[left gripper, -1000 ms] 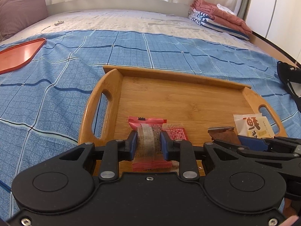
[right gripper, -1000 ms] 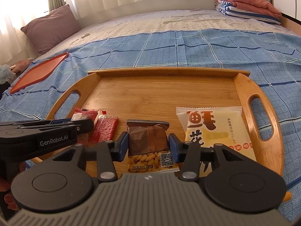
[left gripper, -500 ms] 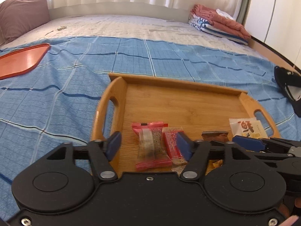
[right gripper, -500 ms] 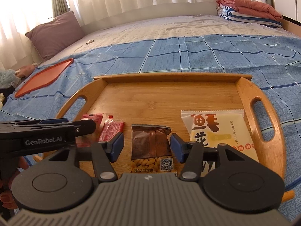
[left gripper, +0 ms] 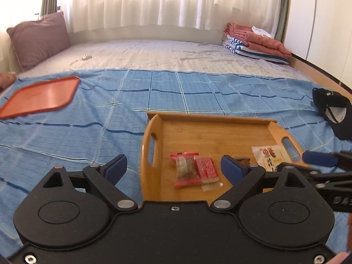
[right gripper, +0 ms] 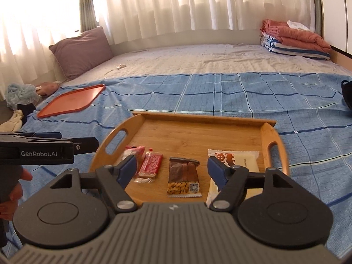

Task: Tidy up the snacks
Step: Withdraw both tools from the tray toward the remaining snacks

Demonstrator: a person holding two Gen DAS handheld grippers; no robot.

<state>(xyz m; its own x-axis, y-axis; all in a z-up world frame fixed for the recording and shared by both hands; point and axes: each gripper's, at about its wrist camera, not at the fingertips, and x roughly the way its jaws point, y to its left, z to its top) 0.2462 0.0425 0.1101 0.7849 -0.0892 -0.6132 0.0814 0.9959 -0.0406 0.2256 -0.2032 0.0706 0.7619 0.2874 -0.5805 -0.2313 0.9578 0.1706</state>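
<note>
Snack packets lie in a row along the near edge of the wooden tray (right gripper: 272, 136) on the bed, long axes pointing away from the cameras. Left tool (left gripper: 173, 169), jaws just opened wide and empty, frames the pink packet (left gripper: 184, 171) and red packet (left gripper: 206, 169). Right tool (right gripper: 171, 171), likewise just opened and empty, frames the brown nut packet (right gripper: 183, 176); the white packet (right gripper: 242, 160) lies lower right, nearer this tool.
</note>
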